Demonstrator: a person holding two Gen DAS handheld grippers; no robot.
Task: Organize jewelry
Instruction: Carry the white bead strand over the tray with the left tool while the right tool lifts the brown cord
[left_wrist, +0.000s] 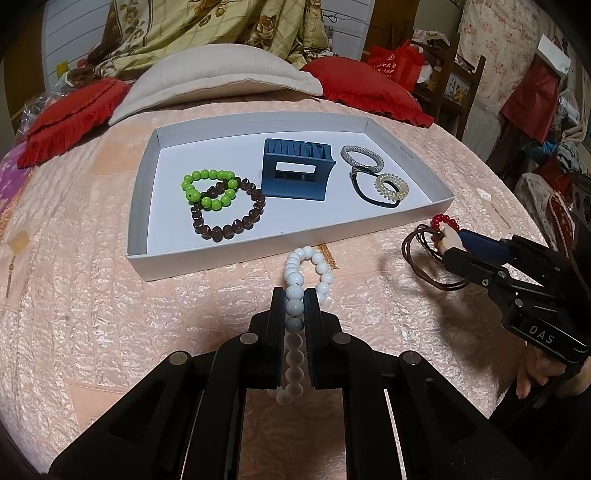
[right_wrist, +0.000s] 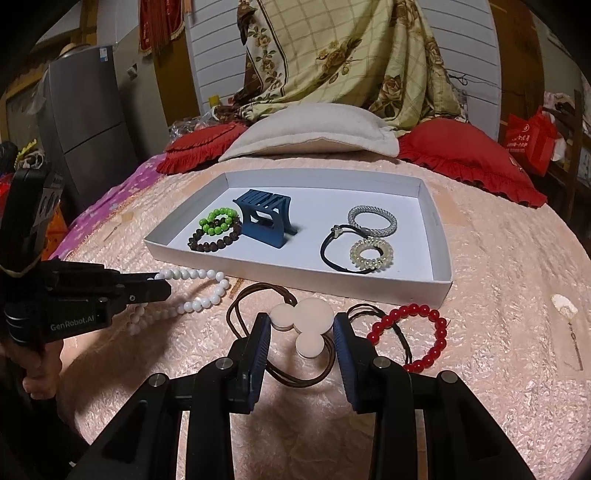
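"DAS" is printed on the right gripper; "GenRobot.AI" on the left gripper. The left fingers are clamped on a white bead necklace just in front of the white tray, its strand running along the fingers toward the tray. The right fingers stand apart around a pendant of three pale discs, not pressing it, beside a red bead bracelet on the bed.

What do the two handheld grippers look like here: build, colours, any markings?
Both are black plastic linkage grippers with round silver pivot pins. The left gripper has black ribbed pads and "GenRobot.AI" printed on its body. The right gripper has blue ribbed pads and "DAS" lettering.
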